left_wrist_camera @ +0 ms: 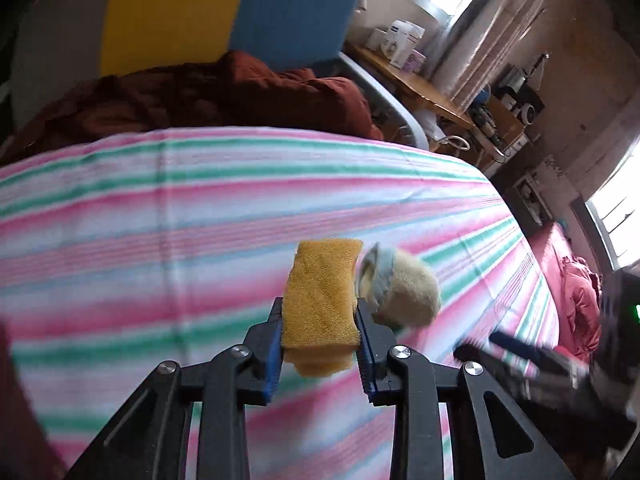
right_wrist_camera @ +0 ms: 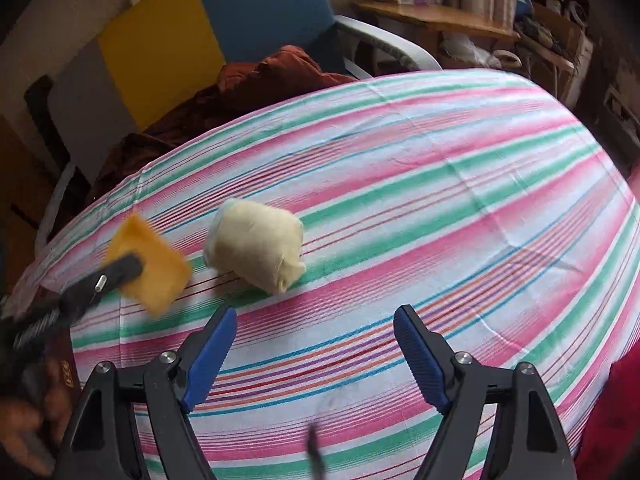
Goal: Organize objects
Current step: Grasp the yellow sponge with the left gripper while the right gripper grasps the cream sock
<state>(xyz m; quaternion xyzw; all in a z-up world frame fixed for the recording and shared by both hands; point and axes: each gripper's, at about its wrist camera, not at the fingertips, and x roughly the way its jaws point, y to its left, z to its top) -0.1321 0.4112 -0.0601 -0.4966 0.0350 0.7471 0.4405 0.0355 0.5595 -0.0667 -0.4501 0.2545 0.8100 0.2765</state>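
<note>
Left wrist: tongs [left_wrist_camera: 320,320] clamp porous yellow sponge [left_wrist_camera: 320,300].

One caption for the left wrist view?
Left gripper clamps a yellow sponge above the striped cloth.

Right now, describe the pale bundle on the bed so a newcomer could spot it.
On the striped bed sheet, look just right of the orange sponge clamped in the left gripper. The rolled cream sock lies there: soft, rounded, with a light blue cuff, and untouched.
</note>
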